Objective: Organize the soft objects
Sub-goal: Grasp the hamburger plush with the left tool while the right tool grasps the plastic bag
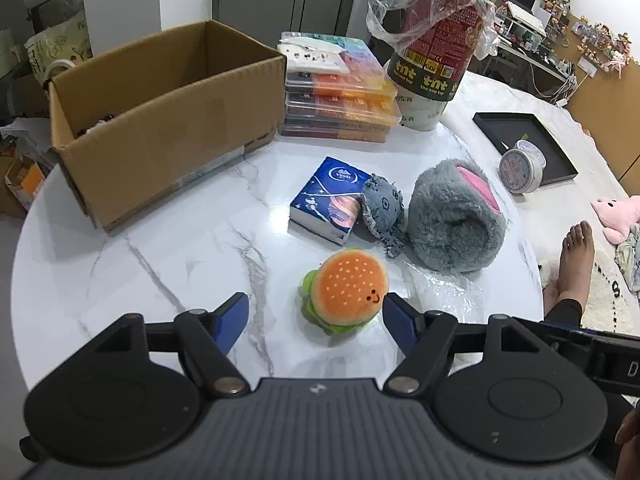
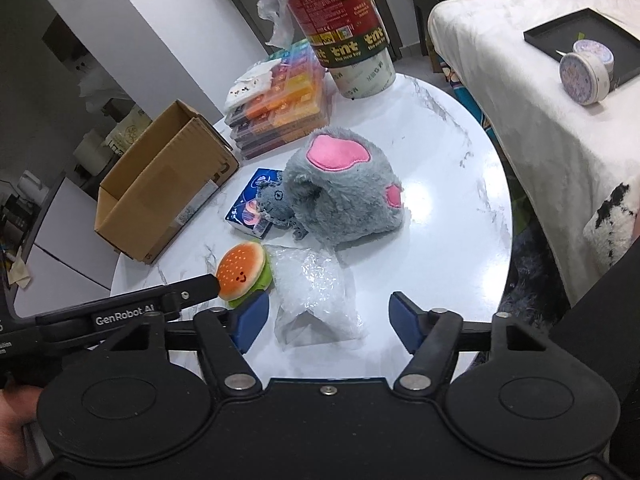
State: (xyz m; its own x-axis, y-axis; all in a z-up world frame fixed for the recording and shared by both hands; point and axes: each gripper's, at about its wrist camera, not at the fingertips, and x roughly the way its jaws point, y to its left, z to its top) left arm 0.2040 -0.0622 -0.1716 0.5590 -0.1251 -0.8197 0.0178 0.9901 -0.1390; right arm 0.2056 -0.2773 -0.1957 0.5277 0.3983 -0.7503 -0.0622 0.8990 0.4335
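Note:
A plush hamburger (image 1: 346, 292) lies on the white marble table (image 1: 160, 248), between the open fingers of my left gripper (image 1: 316, 318); it also shows in the right wrist view (image 2: 244, 274). Behind it lie a blue tissue pack (image 1: 328, 200), a small grey denim toy (image 1: 382, 210) and a grey fluffy paw-shaped plush (image 1: 456, 216). My right gripper (image 2: 324, 320) is open around a clear bubble-wrap bag (image 2: 316, 296). The left gripper's finger (image 2: 192, 292) touches the hamburger (image 2: 244, 274).
An open cardboard box (image 1: 160, 120) stands at the back left. Stacked coloured bead cases (image 1: 340, 92) and a large red cup with plastic film (image 1: 432, 48) stand behind. A bed with a black tray (image 2: 588, 40) and a round tin (image 2: 584, 72) is at right.

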